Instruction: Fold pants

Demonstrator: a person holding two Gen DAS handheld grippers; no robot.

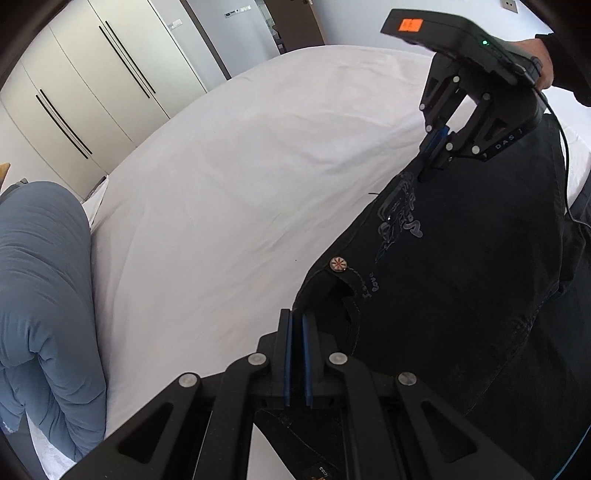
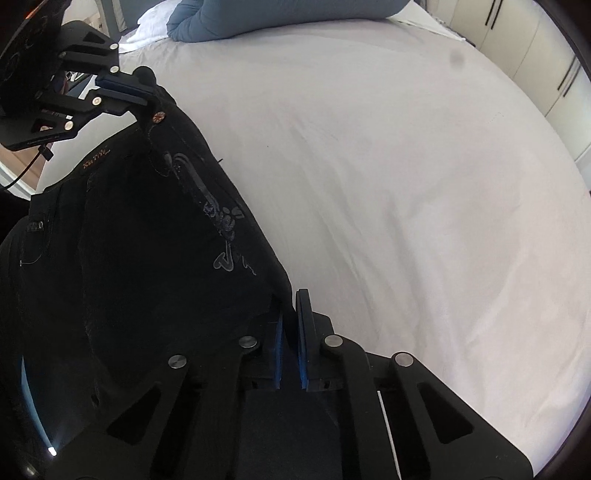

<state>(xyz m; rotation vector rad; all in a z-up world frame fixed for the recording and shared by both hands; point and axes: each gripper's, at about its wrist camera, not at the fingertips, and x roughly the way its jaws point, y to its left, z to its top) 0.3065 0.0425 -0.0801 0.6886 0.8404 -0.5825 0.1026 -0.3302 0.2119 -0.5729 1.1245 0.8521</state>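
Note:
Black pants (image 1: 461, 258) with a grey print and a copper button (image 1: 338, 264) hang stretched by the waistband above a white bed sheet (image 1: 221, 184). My left gripper (image 1: 297, 318) is shut on the waistband corner beside the button. My right gripper (image 1: 433, 166) is shut on the other end of the waistband, at the upper right, and a hand (image 1: 543, 55) holds it. In the right wrist view the right gripper (image 2: 291, 300) pinches the edge of the pants (image 2: 129, 258), and the left gripper (image 2: 147, 88) grips the cloth by the button (image 2: 158, 117) at the top left.
The white sheet (image 2: 406, 184) spreads wide beside the pants. A blue-grey rolled duvet (image 1: 40, 295) lies at one end of the bed (image 2: 258, 18). Cream wardrobe doors (image 1: 92, 74) stand past the bed's edge. A thin cable (image 1: 563, 166) trails from the right gripper.

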